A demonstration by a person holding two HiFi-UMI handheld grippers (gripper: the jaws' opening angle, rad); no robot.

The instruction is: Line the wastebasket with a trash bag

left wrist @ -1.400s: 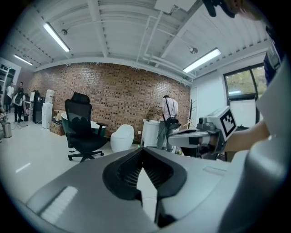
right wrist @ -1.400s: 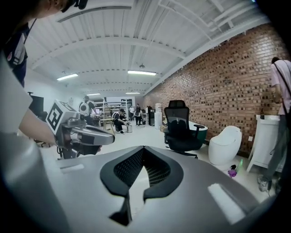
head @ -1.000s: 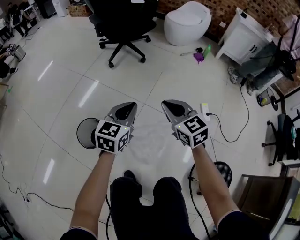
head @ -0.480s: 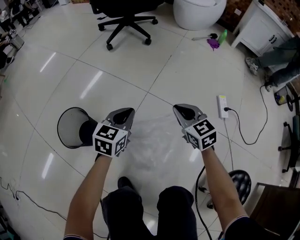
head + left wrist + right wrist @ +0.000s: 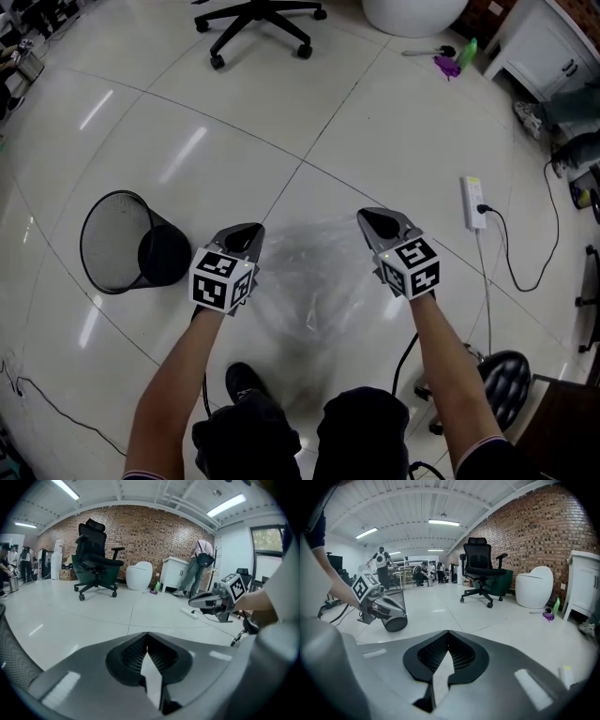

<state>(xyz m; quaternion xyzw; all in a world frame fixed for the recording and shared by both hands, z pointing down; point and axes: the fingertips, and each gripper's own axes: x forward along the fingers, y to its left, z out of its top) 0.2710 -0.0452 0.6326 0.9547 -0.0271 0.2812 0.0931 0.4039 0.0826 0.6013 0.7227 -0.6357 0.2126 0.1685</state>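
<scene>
Left gripper point(image 5: 246, 231) and right gripper point(image 5: 377, 217), fingers pressed together, pinch the clear trash bag point(image 5: 314, 281) right of the tipped wastebasket point(image 5: 117, 242) — the basket's mouth faces away, so the film may slip free.

Large open workroom, part office and part lab. Evidence: bare brick wall point(image 5: 140, 531), exposed ceiling with strip lights point(image 5: 444, 522), glossy white tile floor point(image 5: 281, 112), black office chair point(image 5: 483, 569), white cabinet point(image 5: 583, 588), power strip point(image 5: 471, 202) lying on the floor, people point(image 5: 424, 571) at benches far back.
</scene>
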